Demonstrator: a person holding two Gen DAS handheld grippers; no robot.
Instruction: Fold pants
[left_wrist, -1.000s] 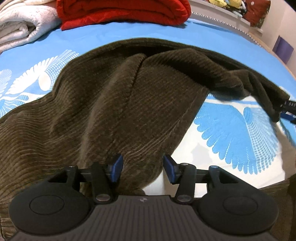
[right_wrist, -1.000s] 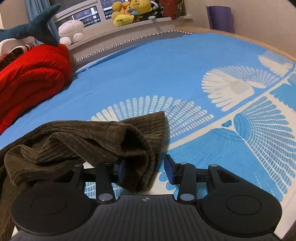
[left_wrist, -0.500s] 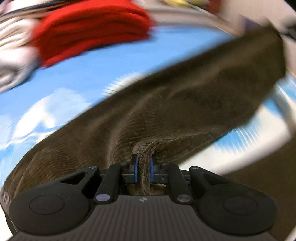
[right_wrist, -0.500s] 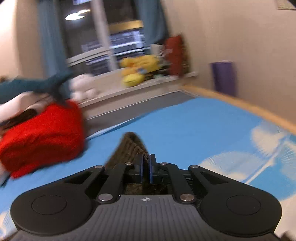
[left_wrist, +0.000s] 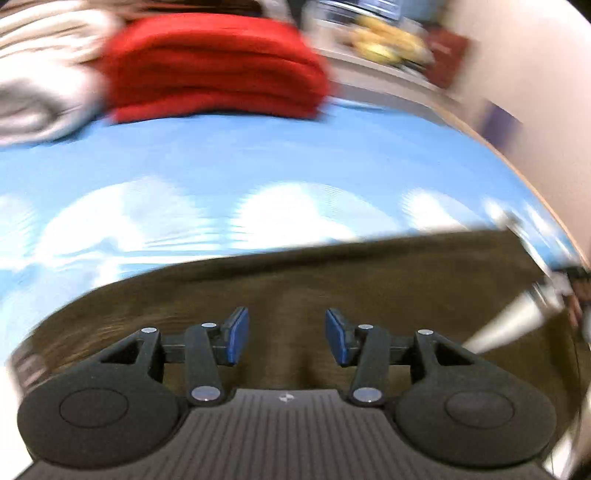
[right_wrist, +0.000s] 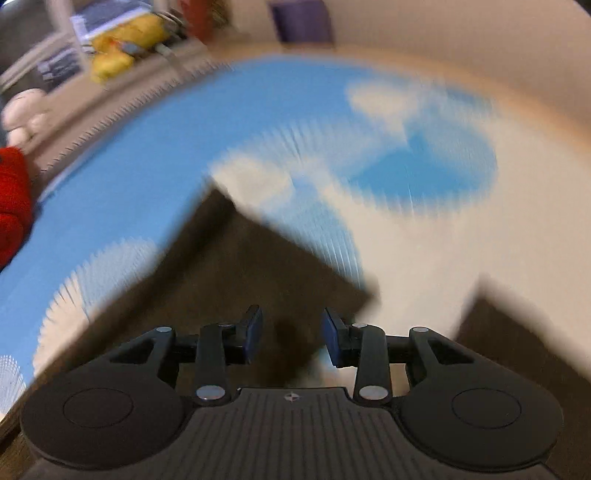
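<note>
The brown corduroy pants (left_wrist: 332, 280) lie flat across the blue and white bedspread (left_wrist: 258, 166), their far edge running straight from left to right. My left gripper (left_wrist: 286, 334) hovers over them; its jaws are opening and the blue pads press on nothing. In the right wrist view a corner of the pants (right_wrist: 236, 266) points away from me. My right gripper (right_wrist: 291, 334) is above that corner, its jaws opening too, with cloth below the gap but not pinched. Both views are motion-blurred.
A folded red blanket (left_wrist: 214, 66) and a pale blanket (left_wrist: 40, 85) sit at the far side of the bed. Stuffed toys (right_wrist: 122, 40) line a window ledge, and a purple box (right_wrist: 303, 18) stands by the wall. Another brown patch (right_wrist: 517, 332) shows at lower right.
Both grippers shut on the pants, carried the cloth across the bed, then let go. The pants now lie laid out flat instead of bunched, and both pairs of jaws stand apart.
</note>
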